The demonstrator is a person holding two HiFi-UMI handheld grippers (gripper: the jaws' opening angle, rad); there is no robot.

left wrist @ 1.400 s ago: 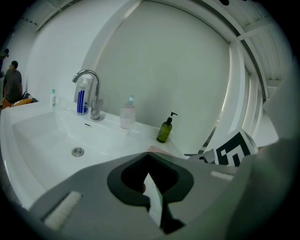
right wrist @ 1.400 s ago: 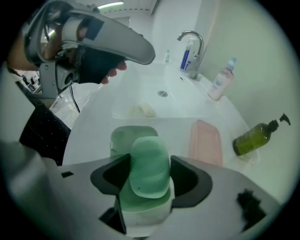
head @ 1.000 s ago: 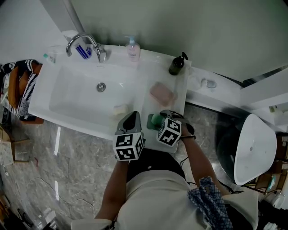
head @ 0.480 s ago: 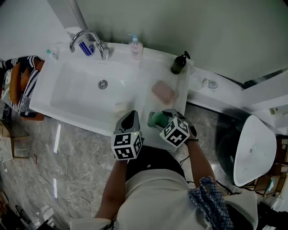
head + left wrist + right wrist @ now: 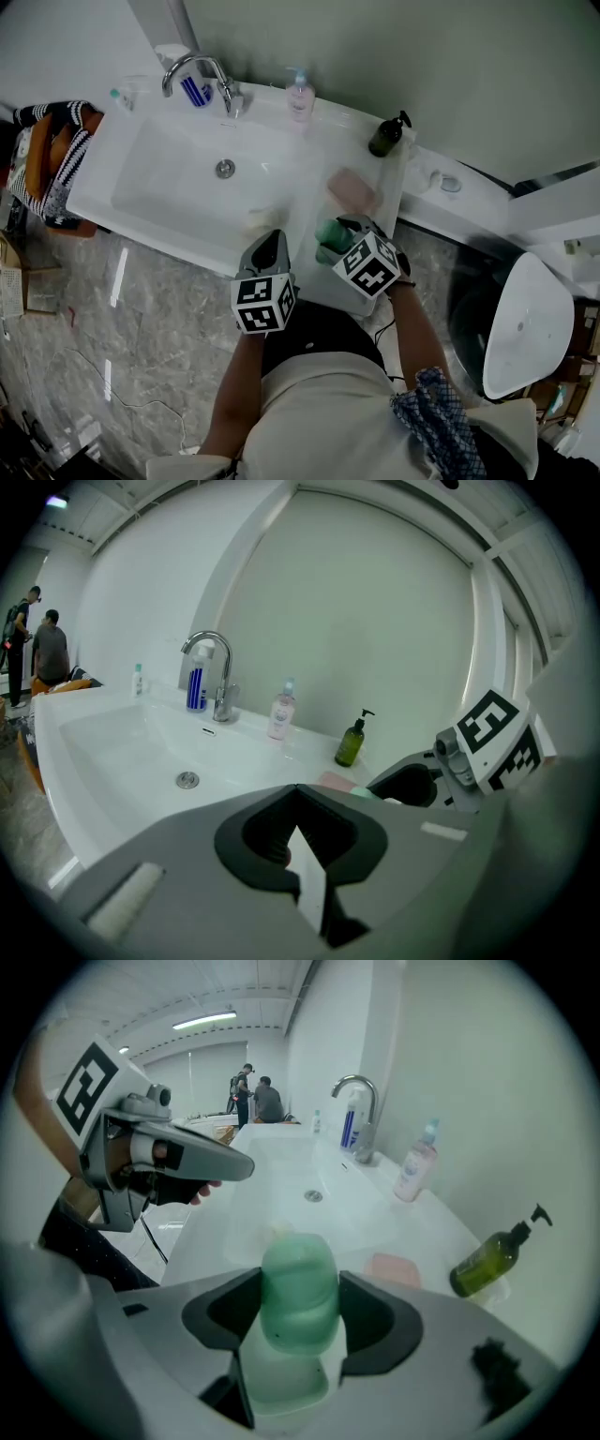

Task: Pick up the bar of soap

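Right gripper (image 5: 300, 1314) clamps green soap (image 5: 300, 1283), apparently above counter (image 5: 323, 155).

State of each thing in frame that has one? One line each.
left gripper: shut, empty.
right gripper: shut on green soap bar.
green soap bar: clamped between the jaws.
pink bar: lying flat, untouched.
faucet: no water running.
green pump bottle: upright.
pink pump bottle: upright.
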